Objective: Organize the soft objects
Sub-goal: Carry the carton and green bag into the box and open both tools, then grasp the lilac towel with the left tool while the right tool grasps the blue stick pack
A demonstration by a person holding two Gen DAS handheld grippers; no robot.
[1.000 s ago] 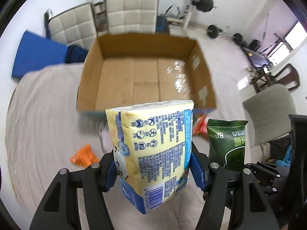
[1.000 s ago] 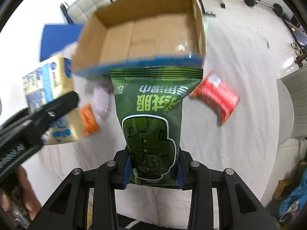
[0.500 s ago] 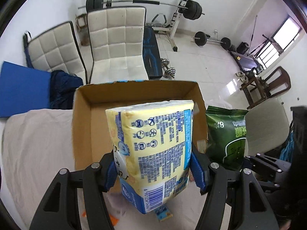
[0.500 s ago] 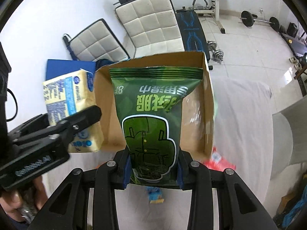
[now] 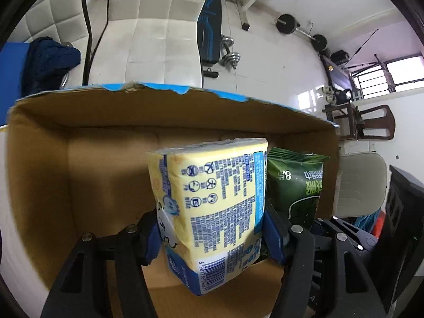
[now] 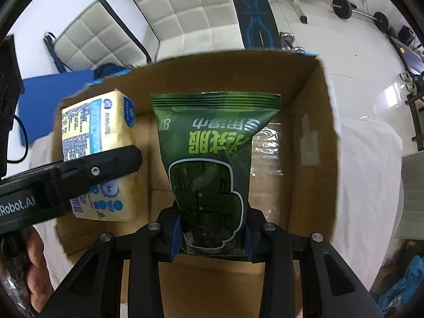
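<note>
Tissues (image 5: 212,206) are sitting pinched between the left gripper's (image 5: 212,232) blue pads, hanging inside the open cardboard box (image 5: 39,185). At their three o'clock, the green packet (image 6: 209,164) is hanging too, squeezed by the right gripper (image 6: 212,234) above the box floor.

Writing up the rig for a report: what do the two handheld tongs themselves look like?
Both tongs, left and right, are matte black plastic with triangular cut-outs, silver screw heads and blue pads on the fingers. The left body carries white "Robot.AI" lettering; a black cable trails nearby.
</note>
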